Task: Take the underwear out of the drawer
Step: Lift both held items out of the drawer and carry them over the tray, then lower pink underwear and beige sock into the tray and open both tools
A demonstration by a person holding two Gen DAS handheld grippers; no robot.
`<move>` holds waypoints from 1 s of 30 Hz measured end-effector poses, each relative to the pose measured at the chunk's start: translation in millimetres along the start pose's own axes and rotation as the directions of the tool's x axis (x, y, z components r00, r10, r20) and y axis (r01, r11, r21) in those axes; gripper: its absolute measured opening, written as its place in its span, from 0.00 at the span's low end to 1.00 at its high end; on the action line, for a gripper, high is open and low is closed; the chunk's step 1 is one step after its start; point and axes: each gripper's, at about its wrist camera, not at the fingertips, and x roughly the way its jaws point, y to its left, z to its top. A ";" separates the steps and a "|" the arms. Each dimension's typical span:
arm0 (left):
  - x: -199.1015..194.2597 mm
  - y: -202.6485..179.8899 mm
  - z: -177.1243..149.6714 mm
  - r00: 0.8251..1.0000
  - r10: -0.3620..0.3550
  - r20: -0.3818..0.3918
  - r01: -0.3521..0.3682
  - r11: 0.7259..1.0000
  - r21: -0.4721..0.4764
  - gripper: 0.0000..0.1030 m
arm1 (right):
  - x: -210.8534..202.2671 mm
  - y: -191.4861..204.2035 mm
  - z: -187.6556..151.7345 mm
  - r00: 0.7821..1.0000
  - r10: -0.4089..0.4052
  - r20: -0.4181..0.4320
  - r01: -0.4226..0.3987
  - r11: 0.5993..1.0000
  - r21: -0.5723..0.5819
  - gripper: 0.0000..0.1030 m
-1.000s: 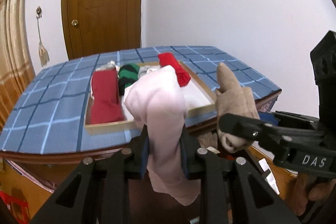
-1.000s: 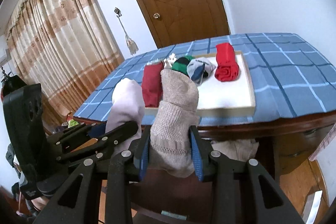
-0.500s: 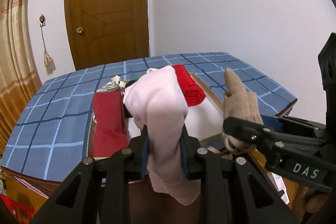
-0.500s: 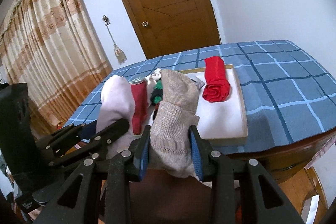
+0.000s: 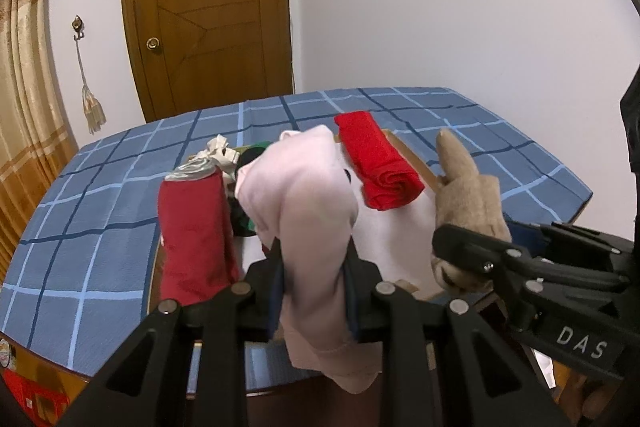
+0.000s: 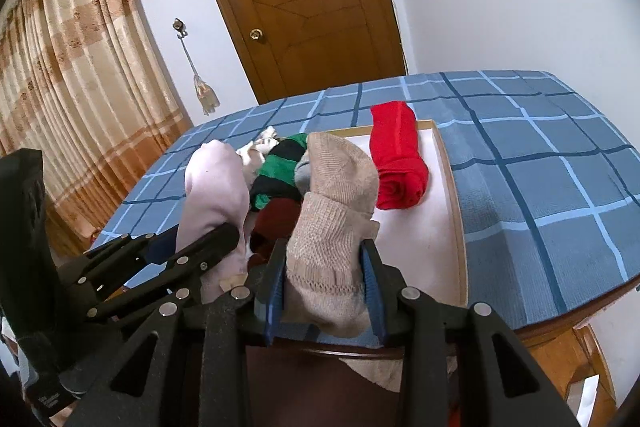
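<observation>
A table under a blue checked cloth [image 5: 100,227] carries a shallow wooden tray [image 6: 452,195] holding a bright red roll [image 6: 400,163], a dark red folded garment [image 5: 192,227] and a green-and-black striped roll [image 6: 280,171]. Nearer, the left gripper [image 5: 314,279] is clamped on a pale pink garment [image 5: 304,203]; to its right, the right gripper [image 6: 324,283] is clamped on a beige knitted sock [image 6: 336,211].
</observation>
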 end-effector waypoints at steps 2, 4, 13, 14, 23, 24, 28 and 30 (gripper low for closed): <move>4.4 1.1 1.2 1.000 -0.001 -0.005 0.001 1.000 -0.005 0.23 | 5.8 -2.9 1.8 1.000 0.000 -0.008 0.000 1.000 0.007 0.37; 7.8 0.7 2.1 1.000 0.000 -0.009 0.000 1.000 -0.004 0.23 | 10.1 -4.3 3.0 1.000 0.001 -0.013 -0.001 1.000 0.009 0.37; 15.4 0.6 13.1 1.000 0.000 -0.009 0.000 1.000 -0.012 0.23 | 18.4 -4.5 10.8 1.000 0.008 -0.013 -0.007 1.000 0.017 0.37; 16.4 -0.2 14.9 1.000 0.000 -0.009 0.000 1.000 -0.012 0.23 | 18.1 -4.2 11.3 1.000 0.006 -0.011 -0.006 1.000 0.015 0.37; 33.4 -6.4 24.7 1.000 0.000 -0.025 -0.001 1.000 -0.014 0.23 | 20.0 -10.1 20.5 0.999 -0.034 -0.005 0.034 0.999 0.010 0.37; 36.1 -7.3 25.3 1.000 0.000 -0.029 -0.001 1.000 -0.015 0.23 | 21.1 -10.9 21.0 0.999 -0.037 -0.007 0.037 0.999 0.009 0.37; 46.2 -8.7 27.9 0.999 0.003 -0.039 -0.004 1.000 -0.026 0.23 | 25.5 -12.9 22.7 0.999 -0.047 -0.011 0.048 0.999 0.008 0.37; 49.8 -9.5 28.1 0.999 0.004 -0.042 -0.005 1.000 -0.026 0.23 | 28.5 -15.8 23.9 0.999 -0.050 -0.017 0.050 0.999 0.015 0.37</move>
